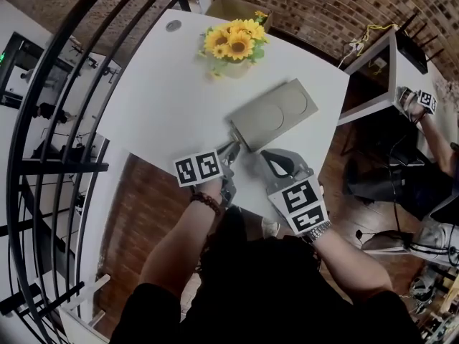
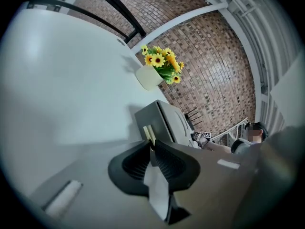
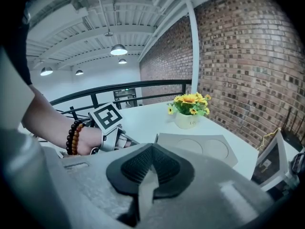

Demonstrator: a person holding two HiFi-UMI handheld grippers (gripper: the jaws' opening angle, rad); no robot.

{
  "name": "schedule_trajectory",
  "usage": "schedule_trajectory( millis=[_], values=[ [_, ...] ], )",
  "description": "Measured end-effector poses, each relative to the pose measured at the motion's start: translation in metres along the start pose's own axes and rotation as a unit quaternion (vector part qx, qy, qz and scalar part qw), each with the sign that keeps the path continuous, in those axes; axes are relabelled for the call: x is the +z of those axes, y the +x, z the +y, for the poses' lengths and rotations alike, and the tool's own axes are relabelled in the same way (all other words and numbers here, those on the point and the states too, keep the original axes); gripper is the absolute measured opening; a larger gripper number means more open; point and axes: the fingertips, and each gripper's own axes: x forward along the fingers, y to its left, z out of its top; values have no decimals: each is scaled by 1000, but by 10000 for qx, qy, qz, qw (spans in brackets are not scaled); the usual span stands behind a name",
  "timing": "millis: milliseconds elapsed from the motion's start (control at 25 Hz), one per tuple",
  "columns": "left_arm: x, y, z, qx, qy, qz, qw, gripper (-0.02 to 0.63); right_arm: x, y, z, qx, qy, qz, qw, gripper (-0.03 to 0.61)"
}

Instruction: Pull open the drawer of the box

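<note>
A flat grey box [image 1: 276, 112] with two round recesses in its lid lies on the white table [image 1: 165, 99], its drawer end turned toward me. In the left gripper view a pale yellow pull tab [image 2: 149, 132] sticks out of the box [image 2: 164, 120] front. My left gripper [image 2: 152, 145] is closed onto that tab, its tips meeting around the tab's lower end. From above, the left gripper [image 1: 231, 149] touches the box's near corner. My right gripper [image 1: 269, 156] hovers just right of it, off the box [image 3: 200, 147], and it [image 3: 151, 147] is shut with nothing in it.
A white pot of yellow sunflowers [image 1: 233, 45] stands behind the box. The table's near edge runs just under both grippers, over a brick-patterned floor. A black railing [image 1: 64, 120] curves along the left. Another person [image 1: 430, 149] sits at a second table [image 1: 373, 77] on the right.
</note>
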Motion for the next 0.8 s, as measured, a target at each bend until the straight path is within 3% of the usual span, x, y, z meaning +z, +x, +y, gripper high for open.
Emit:
schedule_trajectory(
  millis=[800],
  values=[
    [-7, -75, 46, 751, -70, -477, 9960, 35, 12, -3, 44, 416, -407, -151, 9982, -8]
  ],
)
